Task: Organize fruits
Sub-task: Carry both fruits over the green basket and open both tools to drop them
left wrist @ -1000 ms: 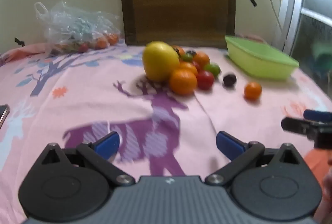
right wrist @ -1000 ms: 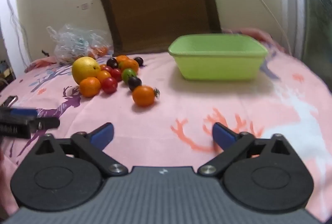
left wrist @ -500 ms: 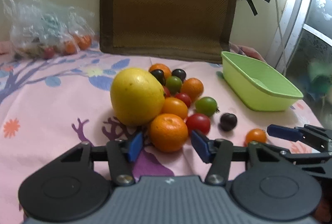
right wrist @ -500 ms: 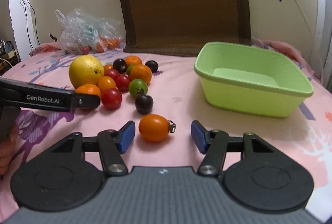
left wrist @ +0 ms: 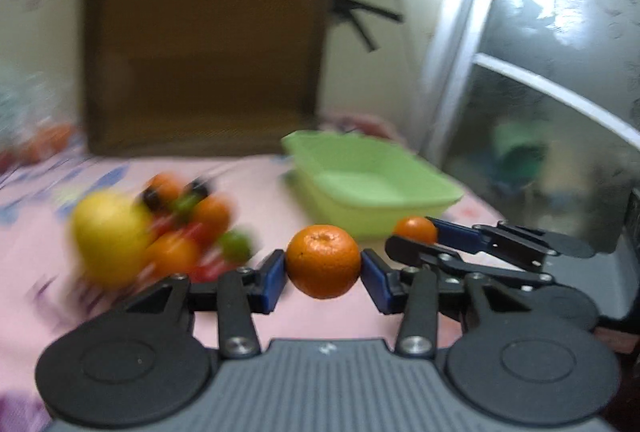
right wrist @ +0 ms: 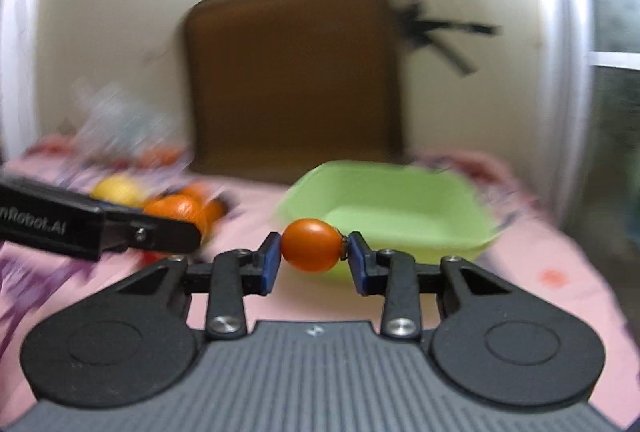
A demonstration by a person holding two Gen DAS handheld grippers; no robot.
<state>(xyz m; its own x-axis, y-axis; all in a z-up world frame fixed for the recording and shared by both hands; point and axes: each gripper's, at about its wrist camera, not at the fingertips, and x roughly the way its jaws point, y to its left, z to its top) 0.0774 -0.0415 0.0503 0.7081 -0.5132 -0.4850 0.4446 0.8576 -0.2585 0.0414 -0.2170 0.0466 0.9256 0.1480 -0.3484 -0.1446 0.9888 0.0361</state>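
My left gripper [left wrist: 323, 270] is shut on a mandarin orange [left wrist: 323, 260] and holds it above the pink cloth. My right gripper [right wrist: 312, 260] is shut on an orange cherry tomato [right wrist: 311, 244], lifted in front of the green tub [right wrist: 392, 207]. In the left wrist view the right gripper [left wrist: 416, 238] pokes in from the right with the orange cherry tomato [left wrist: 415, 230] between its fingers, close to the green tub [left wrist: 368, 187]. A blurred fruit pile with a big yellow fruit [left wrist: 110, 232] lies at left. The tub looks empty.
A brown cushion [left wrist: 204, 47] leans against the back wall. A clear plastic bag [right wrist: 120, 123] with more fruit lies at the far left. A window frame [left wrist: 448, 71] rises on the right. Pink patterned cloth [right wrist: 540, 292] covers the surface.
Both grippers closed on their fruit and lifted: the left took the mandarin from the pile, the right took the orange tomato from the cloth. Both views swung toward the green tub.
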